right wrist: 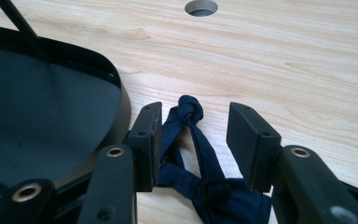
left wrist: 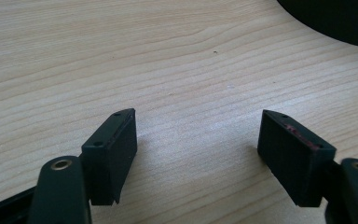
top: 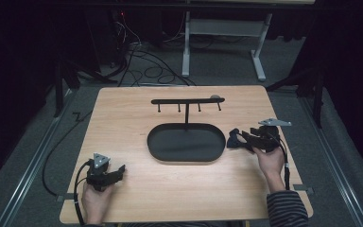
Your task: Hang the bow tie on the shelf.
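A dark blue knotted cloth [right wrist: 200, 144] lies on the wooden table [top: 123, 118], just right of a black oval tray [top: 152, 142]. My right gripper [right wrist: 195, 112] is open, with the cloth between its jaws; the fabric rests against the left pad [right wrist: 151, 140] and stands apart from the right one. In the high view the right gripper [top: 238, 139] points left toward the tray's right end. My left gripper [top: 119, 170] rests near the table's front left, open, with bare wood between its jaws in the left gripper view [left wrist: 198, 126].
A black stand [top: 187, 100] with a cross bar and several small hooks rises from the tray's far side. A round hole [right wrist: 201, 6] is cut in the table behind it. The tray's raised rim [right wrist: 116, 79] sits close to my right gripper's left jaw.
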Action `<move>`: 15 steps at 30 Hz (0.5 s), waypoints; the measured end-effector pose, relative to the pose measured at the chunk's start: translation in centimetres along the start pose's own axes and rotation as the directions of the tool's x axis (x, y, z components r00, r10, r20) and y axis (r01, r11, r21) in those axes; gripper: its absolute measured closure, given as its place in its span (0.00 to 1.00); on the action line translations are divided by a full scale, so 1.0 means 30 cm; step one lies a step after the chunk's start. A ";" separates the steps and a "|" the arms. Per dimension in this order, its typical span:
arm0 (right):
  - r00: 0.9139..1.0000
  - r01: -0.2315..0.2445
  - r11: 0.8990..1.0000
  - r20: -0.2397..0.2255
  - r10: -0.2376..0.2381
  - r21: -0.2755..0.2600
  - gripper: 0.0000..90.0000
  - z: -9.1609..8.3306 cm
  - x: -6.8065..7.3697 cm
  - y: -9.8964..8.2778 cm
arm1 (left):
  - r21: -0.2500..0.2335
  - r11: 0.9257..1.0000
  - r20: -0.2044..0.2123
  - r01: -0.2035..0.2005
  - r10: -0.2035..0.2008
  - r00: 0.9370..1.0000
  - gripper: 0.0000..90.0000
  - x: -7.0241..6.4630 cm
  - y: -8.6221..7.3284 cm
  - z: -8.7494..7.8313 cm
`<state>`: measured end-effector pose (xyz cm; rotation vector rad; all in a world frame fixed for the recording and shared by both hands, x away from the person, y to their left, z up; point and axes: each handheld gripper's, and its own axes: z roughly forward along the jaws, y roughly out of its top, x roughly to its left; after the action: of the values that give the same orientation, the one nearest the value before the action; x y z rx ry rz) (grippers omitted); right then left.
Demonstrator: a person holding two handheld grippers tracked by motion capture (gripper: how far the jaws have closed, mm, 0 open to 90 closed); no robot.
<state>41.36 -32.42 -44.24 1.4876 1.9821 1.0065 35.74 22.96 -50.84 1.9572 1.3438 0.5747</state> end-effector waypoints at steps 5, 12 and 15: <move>1.000 0.021 1.000 0.004 -0.021 0.017 0.64 0.028 0.001 0.017 | 0.000 1.000 0.000 0.000 0.000 1.000 0.32 0.000 0.000 0.000; 0.999 0.037 0.998 0.007 -0.038 0.051 0.65 0.073 -0.002 0.027 | 0.000 1.000 0.000 0.000 0.000 1.000 0.32 0.000 0.000 0.000; 0.999 0.043 0.997 0.010 -0.044 0.063 0.65 0.089 -0.004 0.027 | 0.000 1.000 0.000 0.000 0.000 1.000 0.32 0.000 0.000 0.000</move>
<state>43.84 -31.69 -45.30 1.4728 2.0464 0.9232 35.74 22.96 -50.84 1.9571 1.3440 0.5748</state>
